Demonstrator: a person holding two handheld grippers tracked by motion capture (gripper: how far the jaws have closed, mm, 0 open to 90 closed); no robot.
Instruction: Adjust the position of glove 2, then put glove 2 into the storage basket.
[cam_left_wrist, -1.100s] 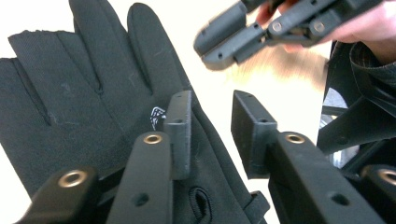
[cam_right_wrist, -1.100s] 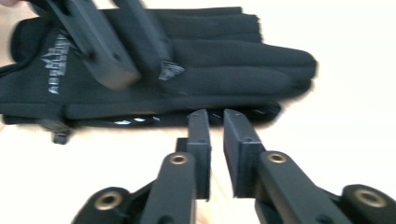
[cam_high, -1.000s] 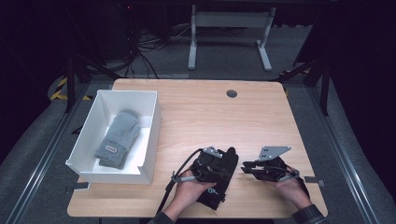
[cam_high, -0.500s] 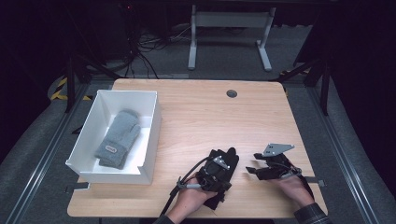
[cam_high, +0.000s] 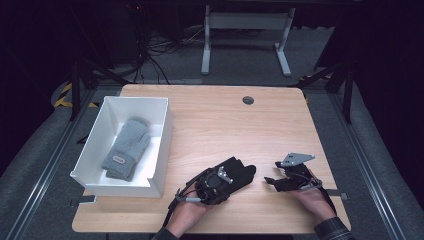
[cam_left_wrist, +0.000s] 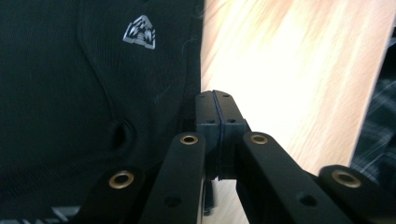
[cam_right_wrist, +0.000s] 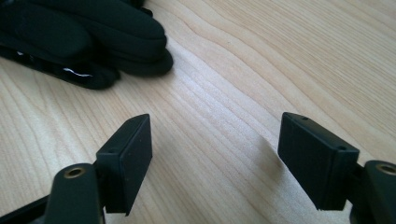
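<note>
A pair of black gloves (cam_high: 242, 171) lies near the table's front edge; a silver logo marks the fabric (cam_left_wrist: 139, 31). My left gripper (cam_high: 225, 187) rests on the gloves. Its jaws are shut (cam_left_wrist: 217, 100), pads pressed together at the gloves' edge, and I see no fabric between them. My right gripper (cam_high: 271, 174) sits on the wood just right of the gloves and points at their fingertips (cam_right_wrist: 140, 32). Its jaws have just been opening and stand wide apart (cam_right_wrist: 215, 158), with only bare table between them.
A white box (cam_high: 162, 145) at the table's left holds a grey mitten (cam_high: 125, 147). A round cable hole (cam_high: 248, 100) sits near the wooden table's (cam_high: 225, 125) far edge. A plaid sleeve (cam_left_wrist: 373, 121) shows past the table edge.
The right gripper's jaws have spread from nearly closed to wide open. The left hand has shifted slightly over the black gloves, jaws staying shut.
</note>
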